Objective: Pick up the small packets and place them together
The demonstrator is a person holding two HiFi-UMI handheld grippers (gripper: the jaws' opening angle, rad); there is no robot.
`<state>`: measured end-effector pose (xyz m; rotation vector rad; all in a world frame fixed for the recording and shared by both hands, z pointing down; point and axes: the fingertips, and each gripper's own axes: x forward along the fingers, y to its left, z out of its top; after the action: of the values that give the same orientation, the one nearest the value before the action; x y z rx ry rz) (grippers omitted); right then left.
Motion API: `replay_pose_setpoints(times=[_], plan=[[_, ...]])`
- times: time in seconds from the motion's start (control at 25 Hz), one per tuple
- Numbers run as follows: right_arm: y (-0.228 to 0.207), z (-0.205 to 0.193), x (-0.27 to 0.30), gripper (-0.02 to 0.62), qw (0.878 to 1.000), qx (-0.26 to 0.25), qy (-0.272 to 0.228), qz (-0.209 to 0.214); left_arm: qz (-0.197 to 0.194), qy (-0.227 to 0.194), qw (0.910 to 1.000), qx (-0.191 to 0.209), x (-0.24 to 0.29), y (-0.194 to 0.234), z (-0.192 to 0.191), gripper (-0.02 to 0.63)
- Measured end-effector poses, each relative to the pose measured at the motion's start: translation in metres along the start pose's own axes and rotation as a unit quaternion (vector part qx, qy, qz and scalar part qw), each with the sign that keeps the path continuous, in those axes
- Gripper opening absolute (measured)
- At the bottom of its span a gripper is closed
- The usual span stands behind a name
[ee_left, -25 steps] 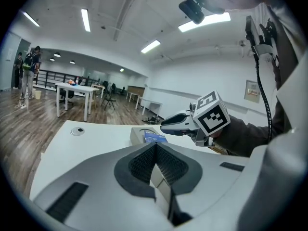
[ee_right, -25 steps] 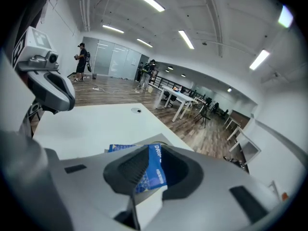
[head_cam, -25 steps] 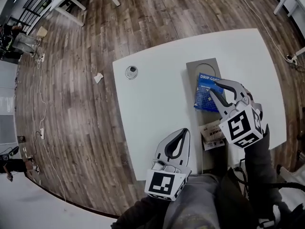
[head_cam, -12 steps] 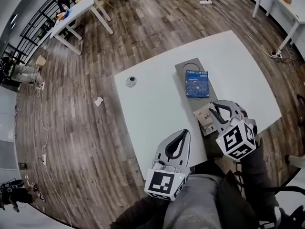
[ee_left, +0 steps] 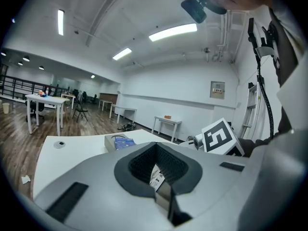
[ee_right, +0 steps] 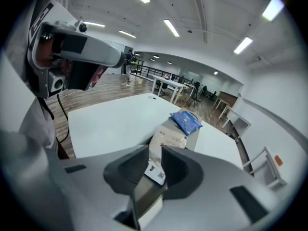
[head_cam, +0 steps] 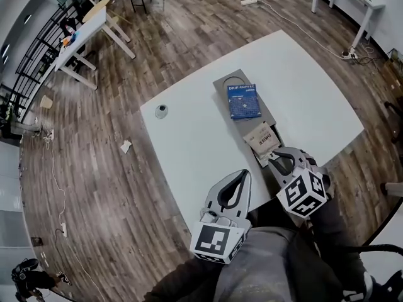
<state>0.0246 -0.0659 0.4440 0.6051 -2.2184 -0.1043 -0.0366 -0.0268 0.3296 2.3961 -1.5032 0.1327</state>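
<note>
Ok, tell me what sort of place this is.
Probably an open-plan office or lab workspace. It is a large room with a wood-look floor, several plain white tables with chairs spread far apart, and long strip lights on a high ceiling.

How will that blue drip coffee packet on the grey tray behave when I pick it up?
The blue drip coffee packet looks like a thin, slightly puffed pouch, so probably light and floppy, likely sagging from an edge grip. Its film-like surface may be slippery. Lying flat on the grey tray, it shouldn't roll or tip.
</note>
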Motion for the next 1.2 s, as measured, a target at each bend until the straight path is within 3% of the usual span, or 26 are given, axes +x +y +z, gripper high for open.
replay_pose_setpoints(times=[0.2,0.4,0.72,0.92,1.12,1.2], plan=[[-0.020,0.009,0.007,0.074,1.000,-0.009,-0.003,0.001,0.012,0.001,0.9999,-0.007,0.008,0.010,0.001,0.003],[-0.048,0.015,0.027,0.148,0.999,-0.033,0.003,0.019,0.034,0.015,0.9988,-0.032,0.028,0.030,-0.004,0.003],[-0.070,0.019,0.066,0.195,0.995,-0.055,0.007,0.079,0.058,0.039,0.9949,-0.073,0.063,0.058,-0.019,0.003],[-0.063,0.013,0.077,0.188,0.989,-0.072,0.014,0.128,0.066,0.053,0.9921,-0.092,0.078,0.067,-0.034,0.003],[-0.059,0.012,0.076,0.129,0.987,-0.101,0.019,0.126,0.067,0.057,0.9912,-0.099,0.082,0.067,-0.038,0.003],[-0.055,0.013,0.073,0.075,0.987,-0.104,0.016,0.123,0.064,0.055,0.9916,-0.098,0.080,0.065,-0.036,0.003]])
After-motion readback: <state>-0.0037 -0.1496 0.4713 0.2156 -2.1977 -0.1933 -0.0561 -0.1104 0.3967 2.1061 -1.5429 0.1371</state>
